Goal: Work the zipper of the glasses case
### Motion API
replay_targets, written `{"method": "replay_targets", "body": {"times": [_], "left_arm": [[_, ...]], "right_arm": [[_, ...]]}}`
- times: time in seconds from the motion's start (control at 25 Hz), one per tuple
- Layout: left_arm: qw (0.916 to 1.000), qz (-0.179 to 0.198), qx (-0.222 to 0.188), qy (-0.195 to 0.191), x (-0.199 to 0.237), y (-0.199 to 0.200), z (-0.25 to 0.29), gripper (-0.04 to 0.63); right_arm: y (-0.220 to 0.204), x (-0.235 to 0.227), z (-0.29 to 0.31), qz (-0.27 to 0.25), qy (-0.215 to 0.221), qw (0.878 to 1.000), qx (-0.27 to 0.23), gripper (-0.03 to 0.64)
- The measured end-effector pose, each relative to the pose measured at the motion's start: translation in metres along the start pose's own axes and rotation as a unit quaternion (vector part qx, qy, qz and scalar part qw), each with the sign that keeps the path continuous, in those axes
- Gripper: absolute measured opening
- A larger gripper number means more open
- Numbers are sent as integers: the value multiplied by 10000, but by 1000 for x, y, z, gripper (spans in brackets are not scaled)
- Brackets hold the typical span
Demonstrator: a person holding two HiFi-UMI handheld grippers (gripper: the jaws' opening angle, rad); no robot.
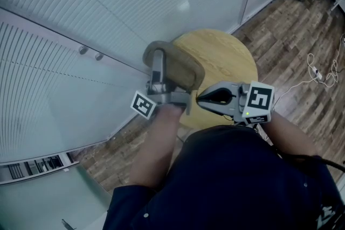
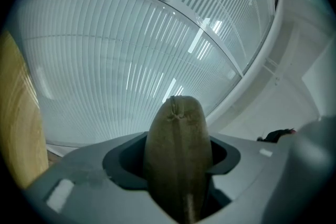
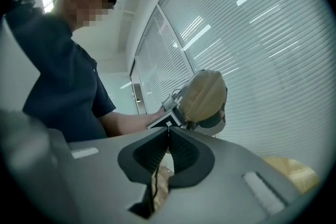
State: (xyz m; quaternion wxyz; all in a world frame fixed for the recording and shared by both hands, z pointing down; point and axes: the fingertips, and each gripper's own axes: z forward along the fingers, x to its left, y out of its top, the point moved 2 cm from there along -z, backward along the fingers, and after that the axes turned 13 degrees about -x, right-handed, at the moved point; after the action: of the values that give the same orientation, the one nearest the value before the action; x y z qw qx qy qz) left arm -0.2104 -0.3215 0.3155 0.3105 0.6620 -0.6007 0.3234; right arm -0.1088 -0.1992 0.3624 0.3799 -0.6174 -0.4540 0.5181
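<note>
Between the jaws of the left gripper (image 1: 161,70) sits the one glasses case (image 1: 175,64), an olive-brown fabric-covered shell. It is held up in the air above the near edge of the round wooden surface (image 1: 226,56) and does not rest on it. The left gripper view looks along the case end-on: both jaws press on its flanks, and the stitched seam runs up over its rounded tip.

I judge the case to be light and fairly stiff, with a cloth skin that gives a little under the pads and should not slip easily. The grip across its body looks sound for bracing it. The part to take hold of next would be the zipper pull on the seam line, a small and probably floppy piece that needs a fine pinch. I cannot make out the pull in any view, nor tell whether the zipper is run shut or open.

Just beside the case, on the person's right, the right gripper (image 1: 198,98) points across at it. Its jaws are closed tip to tip, with nothing visibly between them.

By count there are one case, two grippers each with a marker cube, and one round surface. Around them stand ribbed glass panels, with a wood-plank floor (image 1: 291,24) below and a white cable (image 1: 318,72) lying on it well off to the right.
</note>
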Motion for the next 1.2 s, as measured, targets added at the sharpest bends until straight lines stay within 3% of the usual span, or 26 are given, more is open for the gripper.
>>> {"method": "replay_targets", "body": {"times": [0.08, 0.28, 0.4, 0.44, 0.52, 0.56, 0.68, 0.96, 1.04, 1.2], "left_arm": [[9999, 27, 74, -74, -2, -1, 1, 293], [9963, 536, 641, -185, -5, -8, 7, 293], [9955, 567, 753, -117, 1, -12, 6, 295], [9957, 555, 737, -101, 3, -12, 6, 295], [9953, 604, 747, -101, 2, -13, 8, 295], [9945, 678, 786, -105, 1, -13, 9, 295], [9894, 1059, 988, -92, 0, -12, 7, 295], [9796, 1529, 1289, 198, 19, 4, -13, 295], [9801, 1410, 1381, 216, 21, 8, -19, 295], [9932, 630, 971, 91, 17, 21, -24, 296]], "right_arm": [[-1, -2, -1, 62, 14, 10000, -38, 12], [-8, -12, -11, 260, -220, 9994, -38, 15], [-18, -13, -9, 349, -211, 9991, 154, 18], [-23, -10, -8, 320, -126, 9989, 309, 37], [-29, -2, -7, 287, 40, 9981, 549, 196], [-29, 0, -7, 291, 60, 9979, 577, 207], [-27, -5, -14, 324, -94, 9984, 459, 207], [-13, -29, -45, 301, -647, 9973, 185, 207], [-7, -37, -50, 346, -859, 9957, 13, 207], [2, -50, -65, 342, -1213, 9918, -218, 207]]}}
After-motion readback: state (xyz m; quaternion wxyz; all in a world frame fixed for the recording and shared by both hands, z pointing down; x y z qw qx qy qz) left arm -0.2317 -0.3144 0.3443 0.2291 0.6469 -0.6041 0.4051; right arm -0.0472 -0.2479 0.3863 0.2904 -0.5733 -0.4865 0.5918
